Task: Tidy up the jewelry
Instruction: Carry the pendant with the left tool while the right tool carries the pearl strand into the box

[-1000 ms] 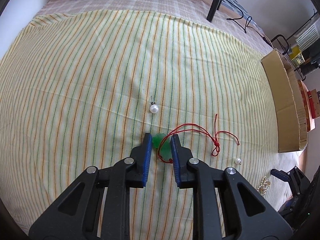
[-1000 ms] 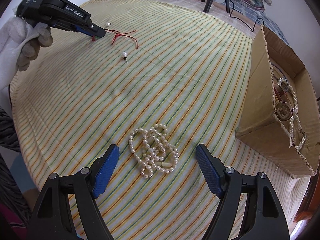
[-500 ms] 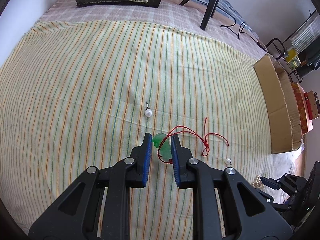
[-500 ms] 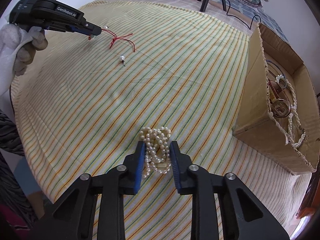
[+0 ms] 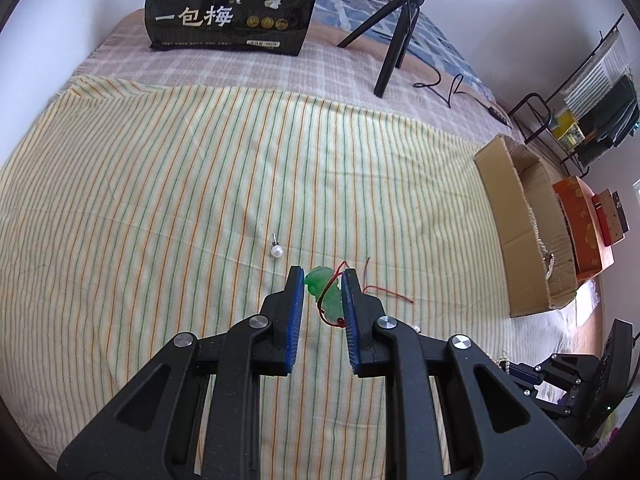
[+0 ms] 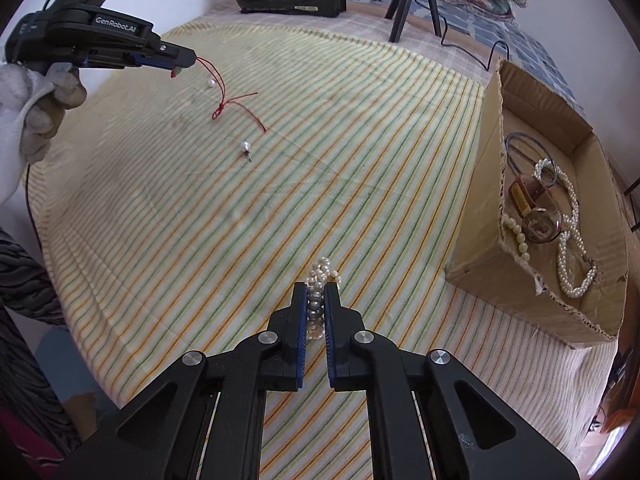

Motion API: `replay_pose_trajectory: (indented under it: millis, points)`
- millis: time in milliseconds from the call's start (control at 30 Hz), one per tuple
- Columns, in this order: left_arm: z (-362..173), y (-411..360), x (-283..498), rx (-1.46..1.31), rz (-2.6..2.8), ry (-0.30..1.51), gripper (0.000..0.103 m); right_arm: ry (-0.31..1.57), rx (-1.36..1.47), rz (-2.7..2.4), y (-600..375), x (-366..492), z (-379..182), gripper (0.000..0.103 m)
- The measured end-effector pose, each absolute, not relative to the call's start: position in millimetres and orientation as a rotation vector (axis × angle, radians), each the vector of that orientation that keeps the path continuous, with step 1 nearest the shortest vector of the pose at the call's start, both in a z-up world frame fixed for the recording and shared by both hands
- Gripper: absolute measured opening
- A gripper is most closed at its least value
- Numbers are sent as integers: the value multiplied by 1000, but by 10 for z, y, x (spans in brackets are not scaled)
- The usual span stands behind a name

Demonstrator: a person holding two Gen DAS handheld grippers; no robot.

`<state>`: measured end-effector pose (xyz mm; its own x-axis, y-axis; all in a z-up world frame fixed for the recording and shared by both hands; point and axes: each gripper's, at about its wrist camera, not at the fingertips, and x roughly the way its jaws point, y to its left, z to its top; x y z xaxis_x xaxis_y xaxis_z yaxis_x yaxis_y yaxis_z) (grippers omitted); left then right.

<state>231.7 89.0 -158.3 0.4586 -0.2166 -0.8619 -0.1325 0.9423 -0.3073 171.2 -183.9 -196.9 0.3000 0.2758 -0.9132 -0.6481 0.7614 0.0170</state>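
Note:
My left gripper point(image 5: 322, 276) is shut on a green pendant point(image 5: 316, 280) and holds it above the striped cloth point(image 5: 180, 200). The pendant's red cord point(image 6: 224, 106) hangs down, with its knotted end trailing on the cloth. One pearl stud point(image 5: 276, 251) lies just beyond the left fingertips, and another pearl stud point(image 6: 245, 146) lies nearer the right side. My right gripper point(image 6: 316, 292) points down at the cloth's near edge, shut on a bunched pearl necklace point(image 6: 320, 270). An open cardboard box point(image 6: 480, 200) to the right holds a long pearl strand point(image 6: 572, 216) and a watch point(image 6: 538, 226).
A black printed bag point(image 5: 232, 8) and a tripod point(image 5: 396, 32) stand at the far end of the bed. An orange box point(image 5: 580, 232) lies beyond the cardboard box. A gloved hand point(image 6: 36, 120) holds the left gripper at the cloth's left edge.
The right jaws went from wide open around the pearl heap to shut on it. The left gripper rose with the pendant, drawing the red cord up off the cloth.

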Motion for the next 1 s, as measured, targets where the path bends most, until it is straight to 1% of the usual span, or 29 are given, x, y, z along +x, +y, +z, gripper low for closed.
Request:
replay_pose_trajectory:
  millis: [433, 1000]
  points:
    - [-1095, 768, 2235, -359, -117, 984, 18, 977, -316, 649, -1869, 1743, -1416, 6]
    - [-447, 22, 2162, -308, -302, 853, 18, 764, -149, 613, -2245, 1902, -550, 6]
